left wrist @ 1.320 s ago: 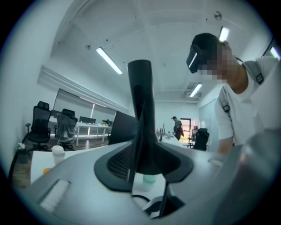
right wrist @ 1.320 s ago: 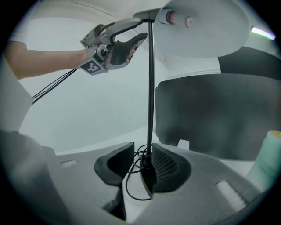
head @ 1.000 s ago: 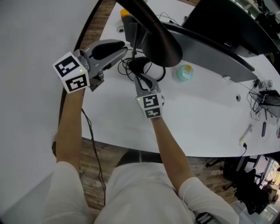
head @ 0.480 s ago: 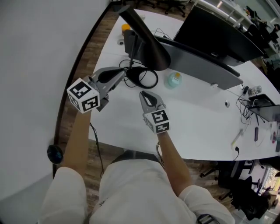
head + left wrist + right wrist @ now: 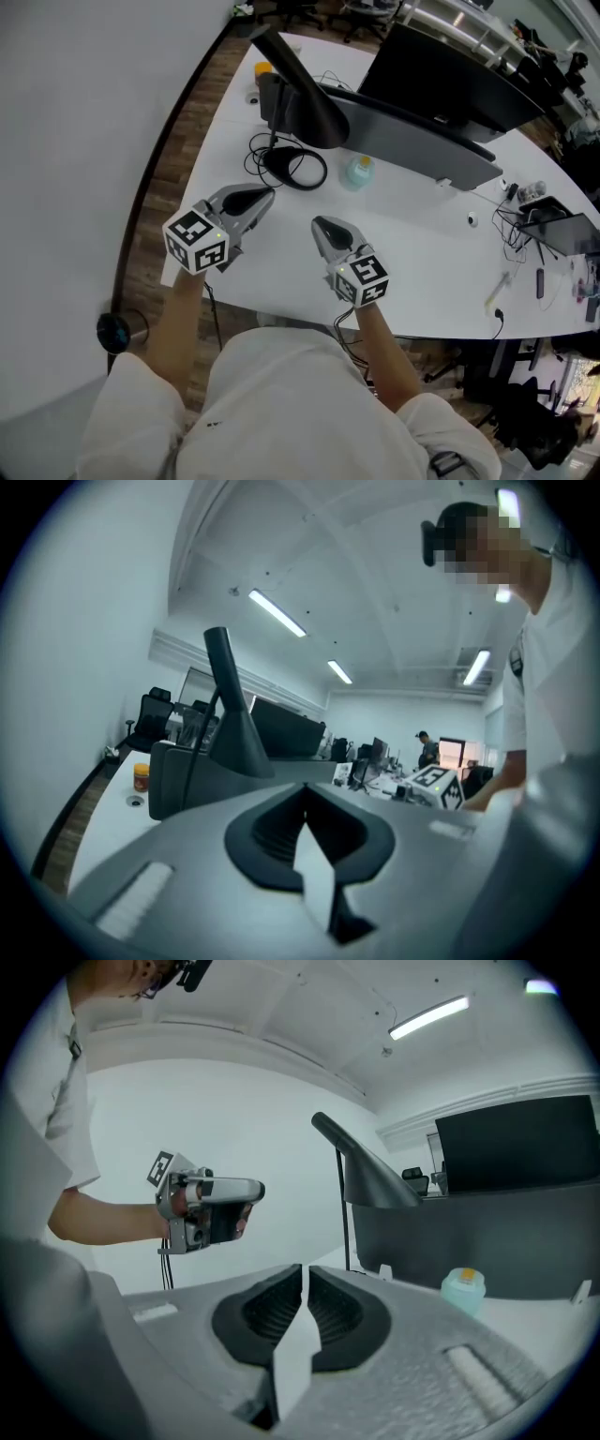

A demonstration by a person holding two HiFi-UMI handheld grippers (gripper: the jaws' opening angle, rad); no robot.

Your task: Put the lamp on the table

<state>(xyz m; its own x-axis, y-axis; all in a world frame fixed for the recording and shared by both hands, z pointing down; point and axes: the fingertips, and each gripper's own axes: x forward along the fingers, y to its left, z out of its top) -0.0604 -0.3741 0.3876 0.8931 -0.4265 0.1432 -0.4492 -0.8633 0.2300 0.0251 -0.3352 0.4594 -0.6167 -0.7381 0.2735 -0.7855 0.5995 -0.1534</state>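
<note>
black cone-shaded lamp [image 5: 311,111] on white counter [image 5: 422,258], far left corner, base hidden behind shade. left gripper [image 5: 261,198] and right gripper [image 5: 322,225]: fingers together, empty.

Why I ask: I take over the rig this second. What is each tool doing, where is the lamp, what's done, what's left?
Left tool: shut, empty, over the near left edge of the white table.
Right tool: shut, empty, over the table beside it.
Lamp: stands at the table's far left end, its cable looped in front; neither tool touches it.
Done: the lamp is on the table.
Left: apparently nothing.
</note>
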